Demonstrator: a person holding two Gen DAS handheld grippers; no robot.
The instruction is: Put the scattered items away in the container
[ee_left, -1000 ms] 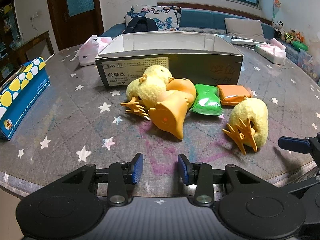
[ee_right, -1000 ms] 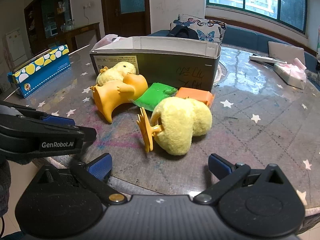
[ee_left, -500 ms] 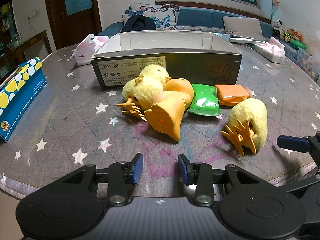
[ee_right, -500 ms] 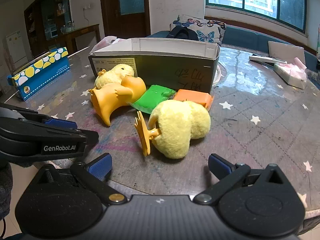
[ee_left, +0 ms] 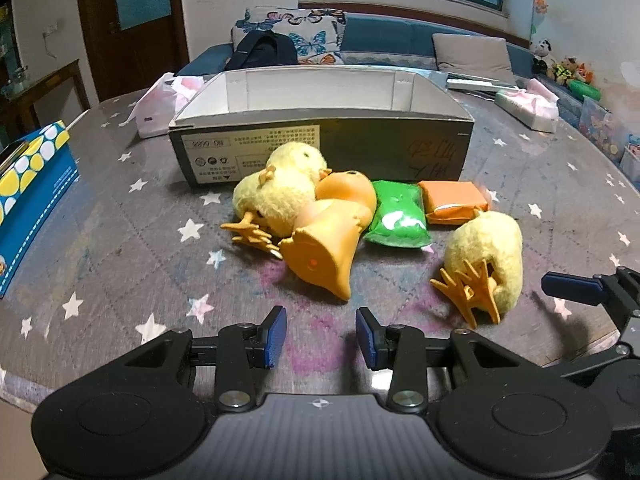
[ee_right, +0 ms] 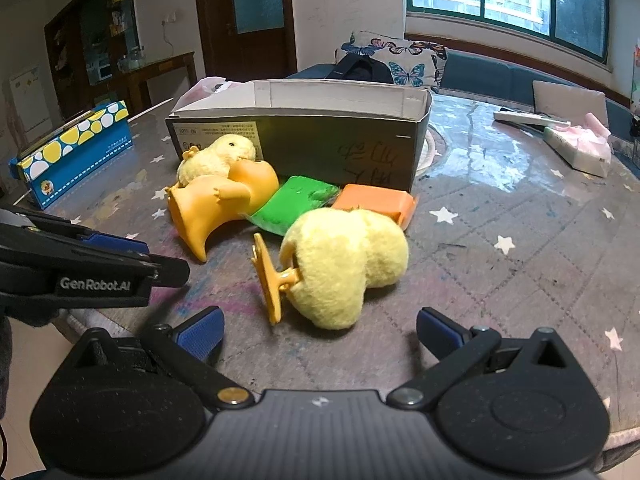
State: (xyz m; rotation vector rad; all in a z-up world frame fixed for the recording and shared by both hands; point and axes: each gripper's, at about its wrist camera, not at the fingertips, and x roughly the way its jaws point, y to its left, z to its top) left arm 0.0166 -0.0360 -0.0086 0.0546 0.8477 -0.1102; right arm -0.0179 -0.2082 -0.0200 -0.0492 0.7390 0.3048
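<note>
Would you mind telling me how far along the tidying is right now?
Nothing looks done: no item shows inside the cardboard box. Neither gripper holds anything; both stand open. Left: two plush chicks, the orange toy, green packet and orange packet, all on the table.

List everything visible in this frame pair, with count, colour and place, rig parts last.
Cardboard box: 1, dark outside, white inside, open, centre of table.
Plush chicks: 2, yellow; one against the box front, one lying nearest the right gripper.
Rubber duck toy: 1, orange, on its side beside the first chick.
Green packet: 1, in front of the box.
Orange packet: 1, right of the green one.
Blue dotted box: 1, table's left edge.
Tissue packs: 2, pink-white;.
Table: 1, grey, star print.
Left gripper: jaws apart, empty.
Right gripper: jaws wide, empty.
</note>
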